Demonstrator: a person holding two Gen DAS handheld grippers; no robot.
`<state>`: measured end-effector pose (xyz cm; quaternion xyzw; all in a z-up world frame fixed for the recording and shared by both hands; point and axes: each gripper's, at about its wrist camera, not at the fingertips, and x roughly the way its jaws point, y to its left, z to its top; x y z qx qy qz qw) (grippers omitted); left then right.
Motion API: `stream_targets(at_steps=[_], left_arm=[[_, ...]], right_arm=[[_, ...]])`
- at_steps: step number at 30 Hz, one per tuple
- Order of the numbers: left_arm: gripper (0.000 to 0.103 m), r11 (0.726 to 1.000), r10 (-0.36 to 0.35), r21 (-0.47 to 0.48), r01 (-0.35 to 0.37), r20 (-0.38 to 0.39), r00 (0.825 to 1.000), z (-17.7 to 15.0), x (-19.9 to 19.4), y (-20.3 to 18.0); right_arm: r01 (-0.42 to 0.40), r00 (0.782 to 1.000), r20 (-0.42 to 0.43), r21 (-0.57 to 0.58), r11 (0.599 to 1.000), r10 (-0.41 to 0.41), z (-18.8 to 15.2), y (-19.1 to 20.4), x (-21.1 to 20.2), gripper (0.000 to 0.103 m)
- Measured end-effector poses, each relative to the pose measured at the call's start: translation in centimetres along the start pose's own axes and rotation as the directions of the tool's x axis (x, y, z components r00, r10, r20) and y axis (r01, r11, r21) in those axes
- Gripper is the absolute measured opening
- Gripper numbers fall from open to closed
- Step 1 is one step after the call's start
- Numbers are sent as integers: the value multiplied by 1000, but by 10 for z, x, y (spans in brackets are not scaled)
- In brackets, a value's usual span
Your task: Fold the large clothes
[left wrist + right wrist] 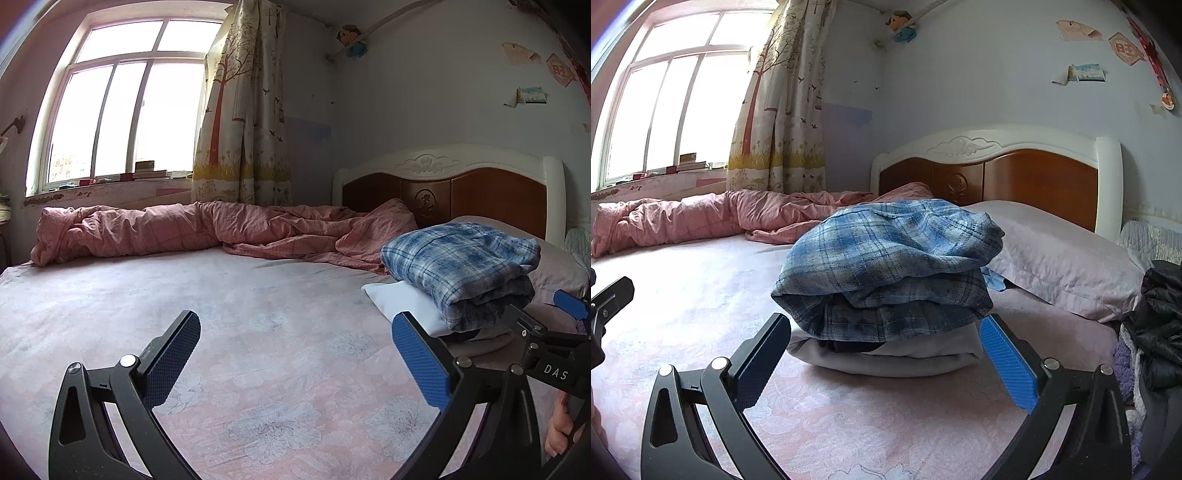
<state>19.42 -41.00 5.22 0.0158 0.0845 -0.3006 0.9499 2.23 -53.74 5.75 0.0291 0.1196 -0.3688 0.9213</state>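
Note:
A folded blue plaid garment (886, 258) rests on top of a folded pale grey garment (916, 354) near the head of the bed. My right gripper (882, 325) stands open, its fingers spread to either side of this stack, holding nothing. The same plaid garment (461, 266) shows at the right of the left wrist view. My left gripper (295, 328) is open over bare pink sheet, to the left of the stack. The right gripper (554, 332) also appears at that view's right edge, with a hand (561, 424) below it.
A crumpled pink duvet (207, 229) lies along the far side of the bed under the window. A pale pillow (1056, 254) leans by the wooden headboard (1034, 177). Dark clothes (1160, 325) are heaped at the right edge. The flowered pink sheet (258, 332) spreads in front.

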Motion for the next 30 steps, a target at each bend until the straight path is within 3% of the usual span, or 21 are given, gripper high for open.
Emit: stream_targets(at_steps=[30], left_arm=[[103,1000,26,4,-26,22,999,0,-7,3]], right_arm=[[4,997,-81,-28,1000,-6,-2,4,20,103]])
